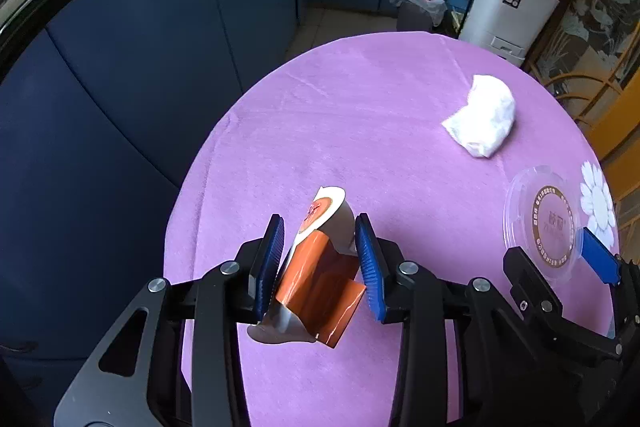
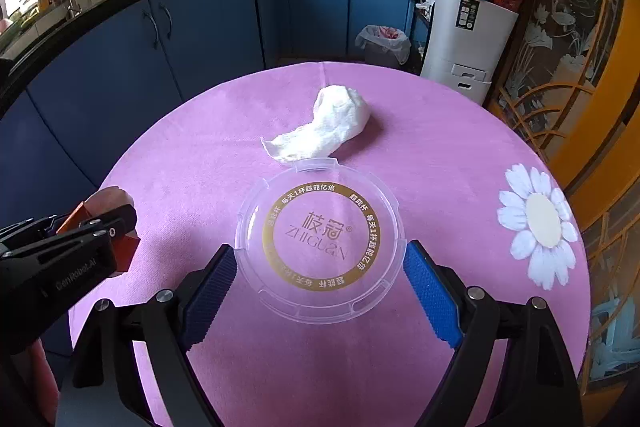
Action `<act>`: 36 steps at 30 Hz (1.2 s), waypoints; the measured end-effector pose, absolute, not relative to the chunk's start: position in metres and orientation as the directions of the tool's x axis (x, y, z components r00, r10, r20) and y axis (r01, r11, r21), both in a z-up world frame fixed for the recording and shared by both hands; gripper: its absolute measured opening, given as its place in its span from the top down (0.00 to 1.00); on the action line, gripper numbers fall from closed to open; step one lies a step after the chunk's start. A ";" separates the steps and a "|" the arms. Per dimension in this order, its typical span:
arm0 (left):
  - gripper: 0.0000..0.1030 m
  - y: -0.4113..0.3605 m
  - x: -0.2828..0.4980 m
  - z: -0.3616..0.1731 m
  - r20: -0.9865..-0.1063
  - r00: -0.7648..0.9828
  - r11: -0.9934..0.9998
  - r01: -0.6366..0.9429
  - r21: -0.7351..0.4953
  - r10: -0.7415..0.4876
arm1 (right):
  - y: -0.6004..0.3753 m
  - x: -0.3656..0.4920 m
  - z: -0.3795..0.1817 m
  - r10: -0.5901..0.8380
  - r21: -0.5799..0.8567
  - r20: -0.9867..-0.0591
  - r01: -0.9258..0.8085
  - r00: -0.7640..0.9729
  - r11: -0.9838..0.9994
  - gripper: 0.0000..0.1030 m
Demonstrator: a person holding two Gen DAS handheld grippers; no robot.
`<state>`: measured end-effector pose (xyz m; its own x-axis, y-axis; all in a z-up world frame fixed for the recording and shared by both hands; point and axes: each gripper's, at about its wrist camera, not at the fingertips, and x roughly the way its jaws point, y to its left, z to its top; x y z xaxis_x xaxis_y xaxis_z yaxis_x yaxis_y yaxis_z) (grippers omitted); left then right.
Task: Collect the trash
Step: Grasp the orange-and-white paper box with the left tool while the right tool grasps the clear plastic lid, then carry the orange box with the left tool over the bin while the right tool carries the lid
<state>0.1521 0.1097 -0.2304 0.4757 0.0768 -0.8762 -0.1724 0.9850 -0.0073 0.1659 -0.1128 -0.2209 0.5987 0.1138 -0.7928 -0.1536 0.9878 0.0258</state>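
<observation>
The left tongs point(image 1: 320, 259) stand partly open around a crumpled orange-and-silver wrapper point(image 1: 316, 279). Its left side presses against the left pad, while the right pad sits just beside it; whether that pad touches is unclear. The wrapper's lower edge is hidden behind the tongs' frame. The right tongs point(image 2: 318, 287) are spread wide on either side of a clear plastic lid point(image 2: 318, 241) lying flat on the purple desk point(image 2: 440, 155), pads at its rim, contact hard to judge. Farther off, a crumpled white tissue point(image 2: 332, 127) lies on the desk just beyond the lid. Beyond the desk, a lined trash bin point(image 2: 382, 45) stands by the blue cabinets point(image 2: 200, 27), its base cut off.
</observation>
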 end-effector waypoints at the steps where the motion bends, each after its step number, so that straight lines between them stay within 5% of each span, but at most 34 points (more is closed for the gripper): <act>1: 0.63 0.106 0.151 -0.230 -0.876 0.476 0.986 -0.169 -0.004 0.078 | -0.115 0.164 -0.220 0.114 0.026 -0.791 -0.153 0.601 0.988 0.20; 36: 0.65 -0.136 0.121 -0.223 -0.850 0.527 0.966 0.215 0.146 0.011 | -0.326 0.093 -0.215 -0.082 0.060 -0.738 0.186 0.670 0.981 0.20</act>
<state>0.1211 -0.1359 -0.2225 0.5274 0.0113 -0.8496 0.2146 0.9657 0.1461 0.0934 -0.3259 -0.2148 0.6700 -0.0815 -0.7379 0.1857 0.9808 0.0603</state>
